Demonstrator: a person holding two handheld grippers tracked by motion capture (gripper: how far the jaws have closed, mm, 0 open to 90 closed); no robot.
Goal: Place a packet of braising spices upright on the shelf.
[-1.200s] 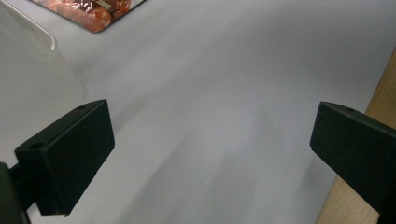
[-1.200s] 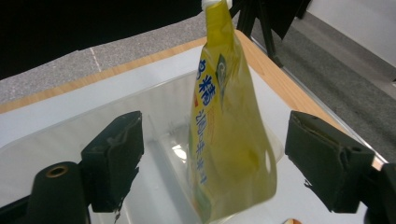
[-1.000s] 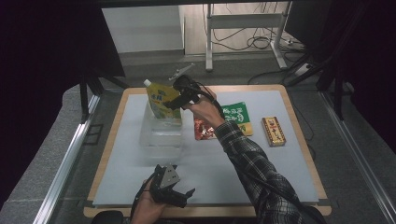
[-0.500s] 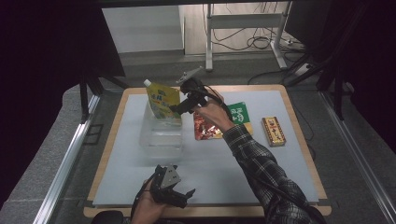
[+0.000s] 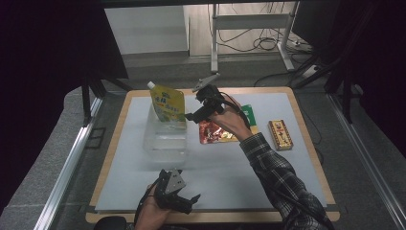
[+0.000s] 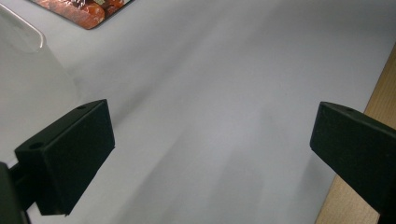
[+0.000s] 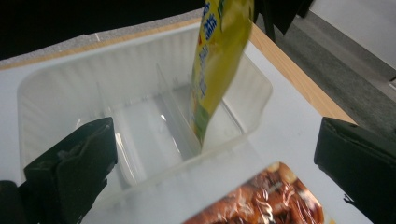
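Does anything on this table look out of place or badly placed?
Only the yellow pouch looks odd: it stands on end in the clear tray, leaning against a wall, its top far above the rim. Nothing looks spilled or damaged.

Pouch (image 5: pixel 167 103) upright in tray (image 5: pixel 165 143), snack packet (image 5: pixel 215 132) just right.

Yellow pouch (image 5: pixel 168 103) set in clear tray (image 5: pixel 165 141)
The spouted pouch is stood upright, leaning, in the tray's far compartment, left of frame centre.
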